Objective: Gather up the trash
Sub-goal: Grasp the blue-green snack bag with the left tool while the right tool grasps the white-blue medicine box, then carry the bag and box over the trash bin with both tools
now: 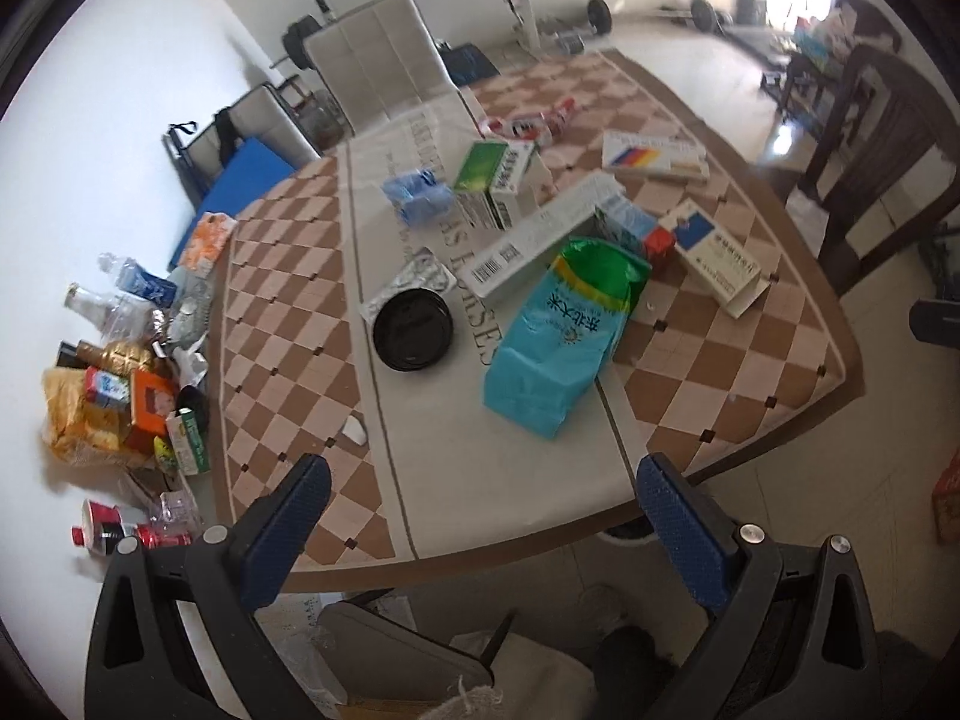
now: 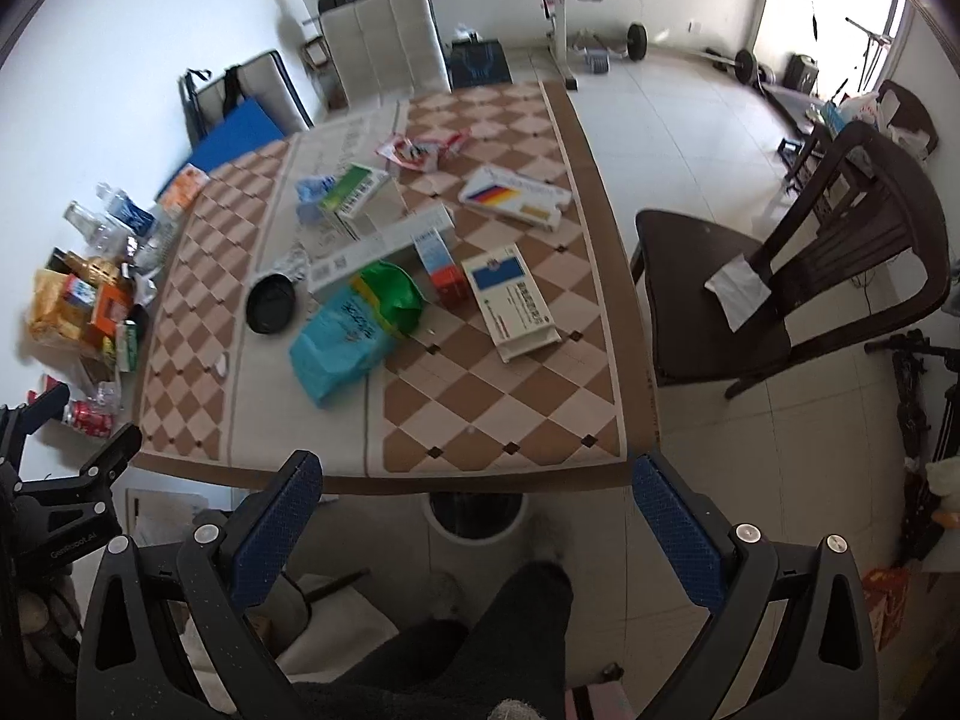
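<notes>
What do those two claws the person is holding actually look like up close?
Both look alike. The left claw and the right claw each have a black plastic frame with triangular cut-outs and round silver bolts. Their fingers carry dark blue pads with a fine dotted texture. White lettering marks the left claw's body, seen from the right wrist camera. The person wears dark trousers.

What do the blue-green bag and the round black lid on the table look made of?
Blue-green bag: looks like thin glossy plastic film; it is creased and catches light. Round black lid: probably rigid moulded plastic, semi-gloss, with concentric ridges and a raised rim.
</notes>
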`<state>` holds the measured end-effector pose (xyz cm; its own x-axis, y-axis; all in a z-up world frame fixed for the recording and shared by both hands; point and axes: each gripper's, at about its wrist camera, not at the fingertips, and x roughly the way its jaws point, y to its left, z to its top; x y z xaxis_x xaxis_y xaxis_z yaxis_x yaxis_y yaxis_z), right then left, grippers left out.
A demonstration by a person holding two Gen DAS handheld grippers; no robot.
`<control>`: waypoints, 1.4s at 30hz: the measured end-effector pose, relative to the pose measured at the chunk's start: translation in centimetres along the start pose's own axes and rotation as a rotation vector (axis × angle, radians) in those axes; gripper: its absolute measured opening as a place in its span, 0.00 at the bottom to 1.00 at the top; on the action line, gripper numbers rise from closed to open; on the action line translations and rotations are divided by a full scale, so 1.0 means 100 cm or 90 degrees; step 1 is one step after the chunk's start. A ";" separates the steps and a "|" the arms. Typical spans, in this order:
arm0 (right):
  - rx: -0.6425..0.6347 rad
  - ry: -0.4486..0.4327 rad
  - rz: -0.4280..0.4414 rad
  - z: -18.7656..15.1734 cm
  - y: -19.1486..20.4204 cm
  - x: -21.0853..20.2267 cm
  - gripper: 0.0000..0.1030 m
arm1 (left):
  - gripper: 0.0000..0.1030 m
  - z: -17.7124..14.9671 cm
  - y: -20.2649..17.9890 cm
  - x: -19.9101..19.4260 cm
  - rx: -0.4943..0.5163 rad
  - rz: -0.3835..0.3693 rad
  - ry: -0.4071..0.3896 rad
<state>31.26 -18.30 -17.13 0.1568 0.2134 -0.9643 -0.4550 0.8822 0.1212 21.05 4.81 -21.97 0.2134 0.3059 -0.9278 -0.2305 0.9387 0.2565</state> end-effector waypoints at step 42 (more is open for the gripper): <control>-0.198 0.210 -0.035 0.104 0.011 0.299 0.75 | 0.21 0.051 -0.008 0.112 -0.229 -0.033 0.212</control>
<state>44.62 -6.62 -43.36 -0.0760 -0.0195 -0.9969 -0.7036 0.7095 0.0397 28.43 8.26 -31.16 -0.0683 0.1381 -0.9881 -0.5537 0.8186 0.1527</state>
